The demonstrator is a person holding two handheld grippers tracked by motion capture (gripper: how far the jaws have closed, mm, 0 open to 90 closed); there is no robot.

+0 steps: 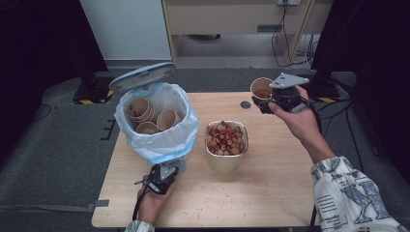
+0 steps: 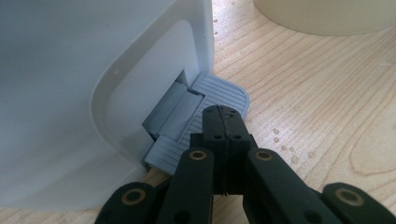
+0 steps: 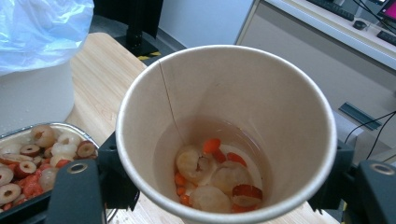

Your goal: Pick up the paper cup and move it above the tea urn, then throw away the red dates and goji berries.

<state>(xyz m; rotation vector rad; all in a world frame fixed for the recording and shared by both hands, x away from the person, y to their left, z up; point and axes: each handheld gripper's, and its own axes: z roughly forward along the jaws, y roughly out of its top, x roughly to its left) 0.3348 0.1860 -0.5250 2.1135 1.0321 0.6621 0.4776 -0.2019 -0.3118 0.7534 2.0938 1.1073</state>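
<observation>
While the right gripper [image 3: 224,186] clasps it, paper cup [image 3: 224,135] upright.

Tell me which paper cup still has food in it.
The paper cup held in the right tongs at the table's far right; fruit pieces lie at its bottom. The cups in the bin look empty.

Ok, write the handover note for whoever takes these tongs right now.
Left tongs: shut, tips pressing the bin's grey pedal; lid is up.
Right tongs: clamped on a paper cup, held upright above the table's far right, food scraps inside.
Done: several empty cups lie in the bin; the metal tub holds scraps.
Left, likely: tip this cup's scraps into the tub, then bin the cup.
</observation>
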